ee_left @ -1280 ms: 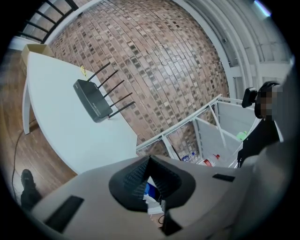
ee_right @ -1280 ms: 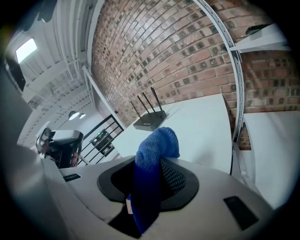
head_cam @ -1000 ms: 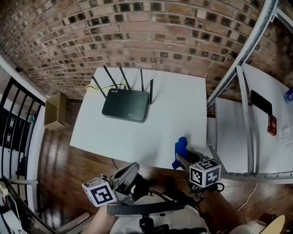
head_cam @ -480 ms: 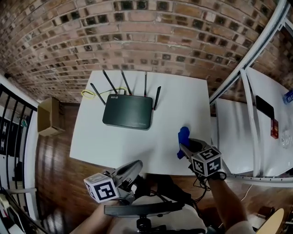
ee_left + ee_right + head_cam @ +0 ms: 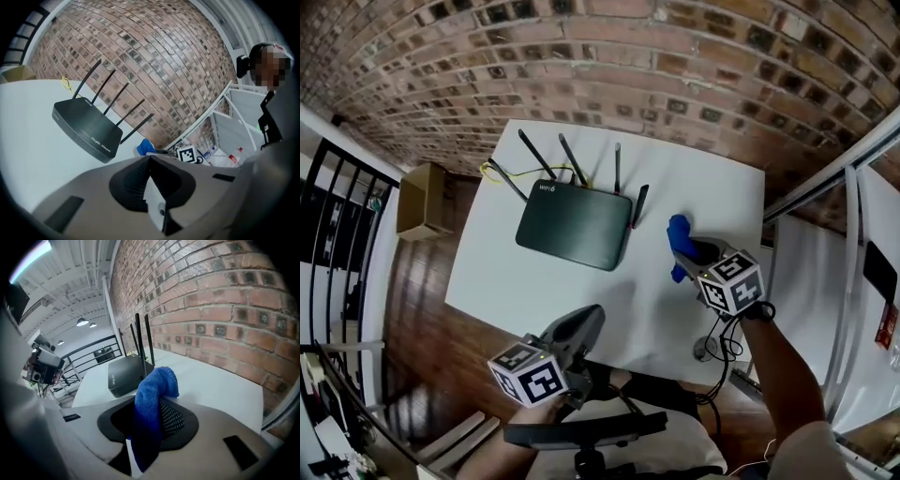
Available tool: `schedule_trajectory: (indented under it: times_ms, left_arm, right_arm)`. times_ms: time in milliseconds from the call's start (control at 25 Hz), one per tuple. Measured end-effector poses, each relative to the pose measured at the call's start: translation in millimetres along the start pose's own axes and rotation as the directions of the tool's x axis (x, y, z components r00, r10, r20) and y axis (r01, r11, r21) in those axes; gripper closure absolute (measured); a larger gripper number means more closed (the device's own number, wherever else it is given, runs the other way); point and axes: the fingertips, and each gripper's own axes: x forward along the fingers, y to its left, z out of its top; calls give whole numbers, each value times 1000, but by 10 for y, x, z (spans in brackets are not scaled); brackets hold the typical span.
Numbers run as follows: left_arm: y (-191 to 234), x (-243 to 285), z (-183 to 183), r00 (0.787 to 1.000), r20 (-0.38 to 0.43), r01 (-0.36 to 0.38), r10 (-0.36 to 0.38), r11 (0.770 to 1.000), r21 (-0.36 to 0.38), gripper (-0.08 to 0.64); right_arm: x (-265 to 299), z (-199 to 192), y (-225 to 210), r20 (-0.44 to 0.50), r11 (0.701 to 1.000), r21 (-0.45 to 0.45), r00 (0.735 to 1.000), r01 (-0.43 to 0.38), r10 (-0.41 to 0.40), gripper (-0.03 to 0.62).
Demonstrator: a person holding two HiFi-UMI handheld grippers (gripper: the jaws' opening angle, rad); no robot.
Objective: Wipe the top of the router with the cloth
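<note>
Holding the cloth point(image 5: 153, 394) pinched in its jaws, the right tool point(image 5: 680, 247) is hovering beside the router point(image 5: 575, 225) on the surface point(image 5: 703, 187); left tool point(image 5: 583, 326) is idling, jaws together, empty; advisable: pressing cloth flat, stroking away from antennas point(image 5: 572, 159).

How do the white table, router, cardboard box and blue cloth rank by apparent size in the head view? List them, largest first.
1. white table
2. router
3. cardboard box, though it sits on the floor, farther from the camera
4. blue cloth, bunched in the right hand-held gripper
</note>
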Motion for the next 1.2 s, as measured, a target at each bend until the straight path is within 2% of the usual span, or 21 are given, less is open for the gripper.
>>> schedule_trajectory:
  times_ms: [320,480,680,960,1080,1200]
  left_arm:
    - [158,614,-117,990,-44,-123,131,981,148,534]
    - [153,854,-133,986,-67,-139,154,972,189,534]
    - [147,1078,-164,984,-94,-135,154,973,185,534]
    - [247,1207,-156,981,-104,-144,162,976,164,534]
    - [290,1218,-166,981,-106,-147,165,976,159,534]
    - [306,1195,-152,981,-104,-147,164,978,151,534]
  right_arm:
    - [498,155,-419,-56,986,-133,994,-97,90,460]
    - [714,277,-504,-101,954,-259,986,-154,132,460]
    - [1010,438,-496,-148,882,-390,964,-263,222,462]
    - [1394,493,-426,-258,784,-468,911,-408,321,462]
    - [1434,467,-400,-277,763,-467,894,-447,353,463]
    - [1388,432,-353,-279,765,-438,881,-472,383,463]
